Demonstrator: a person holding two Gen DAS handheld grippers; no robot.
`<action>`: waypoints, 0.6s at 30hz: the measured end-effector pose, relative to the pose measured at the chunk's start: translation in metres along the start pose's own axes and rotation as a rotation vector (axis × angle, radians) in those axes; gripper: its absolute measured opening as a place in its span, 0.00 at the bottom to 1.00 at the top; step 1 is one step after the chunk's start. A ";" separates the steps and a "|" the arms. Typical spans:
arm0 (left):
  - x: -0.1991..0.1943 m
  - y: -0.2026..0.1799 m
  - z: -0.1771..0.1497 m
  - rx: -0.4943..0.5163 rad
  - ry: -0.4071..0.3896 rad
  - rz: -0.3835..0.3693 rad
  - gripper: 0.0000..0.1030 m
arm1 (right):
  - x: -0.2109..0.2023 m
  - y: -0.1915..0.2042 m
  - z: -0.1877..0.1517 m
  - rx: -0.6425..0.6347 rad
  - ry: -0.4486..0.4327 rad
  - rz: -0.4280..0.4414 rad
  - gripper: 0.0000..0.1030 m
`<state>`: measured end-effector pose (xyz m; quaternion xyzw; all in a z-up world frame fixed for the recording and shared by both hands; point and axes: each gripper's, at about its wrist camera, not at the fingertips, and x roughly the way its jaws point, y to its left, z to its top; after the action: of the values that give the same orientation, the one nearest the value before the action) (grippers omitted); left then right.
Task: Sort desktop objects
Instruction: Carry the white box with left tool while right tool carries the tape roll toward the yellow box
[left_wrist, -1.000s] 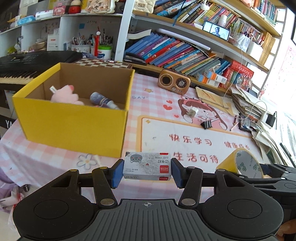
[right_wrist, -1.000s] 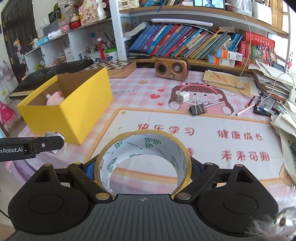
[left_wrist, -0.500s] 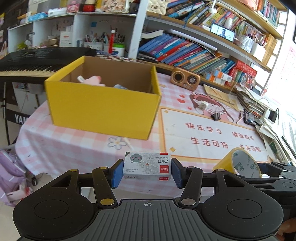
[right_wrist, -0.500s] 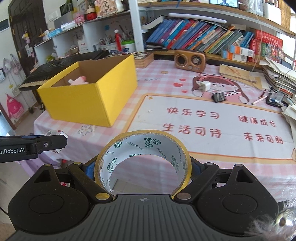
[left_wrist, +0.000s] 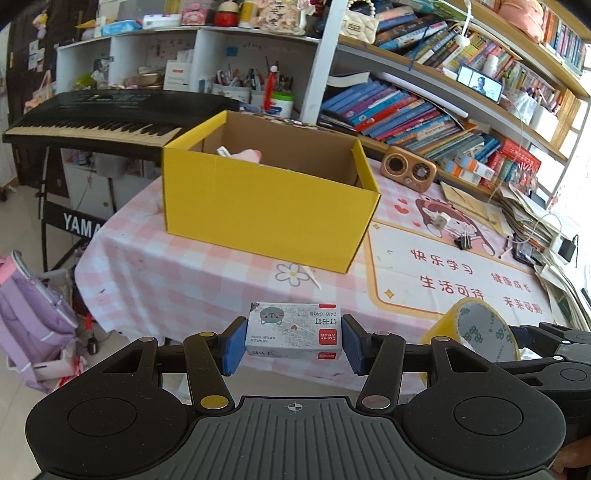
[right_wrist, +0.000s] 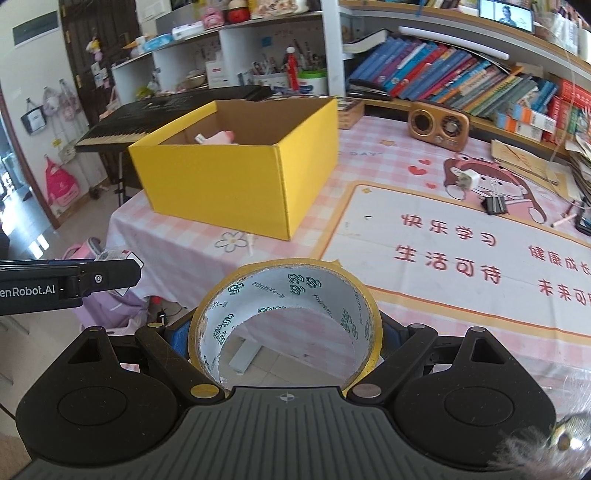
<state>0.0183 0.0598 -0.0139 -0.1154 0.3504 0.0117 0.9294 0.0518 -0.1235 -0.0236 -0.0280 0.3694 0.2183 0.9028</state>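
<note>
The yellow box (left_wrist: 271, 206) stands open-topped on the pink checked worktop (left_wrist: 192, 269), its long axis running across the left wrist view; a pink toy (left_wrist: 246, 154) shows over its rim. It is stiff card, probably light, and needs no handling: things go in from above.

The tape roll (right_wrist: 286, 317) is held off the worktop's near edge, nearer the camera than the box, clamped across its outer face by the right hand-held gripper (right_wrist: 286, 334). Its bore points forward along the fingers, toward the box. It looks rigid and light, with a smooth outer skin that could slip, so a grip across the full width suits it.

The staple box (left_wrist: 293, 328) is also short of the yellow box, pinched end to end between the blue pads (left_wrist: 234, 345) of the left hand-held gripper (left_wrist: 293, 343). Its long axis lies level, crossways to the fingers, printed face up. Thin card, likely dense for its bulk; hard squeezing could crush it, so the short ends are the right hold.
</note>
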 end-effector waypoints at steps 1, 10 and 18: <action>-0.001 0.001 0.000 -0.002 -0.001 0.002 0.51 | 0.001 0.001 0.000 -0.004 0.001 0.004 0.87; -0.003 0.008 0.002 -0.014 -0.010 0.014 0.51 | 0.004 0.008 0.006 -0.018 -0.003 0.019 0.87; -0.002 0.016 0.010 -0.011 -0.024 0.013 0.51 | 0.006 0.014 0.013 -0.027 -0.023 0.024 0.87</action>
<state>0.0212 0.0772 -0.0087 -0.1180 0.3401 0.0211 0.9327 0.0582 -0.1061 -0.0167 -0.0335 0.3563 0.2344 0.9038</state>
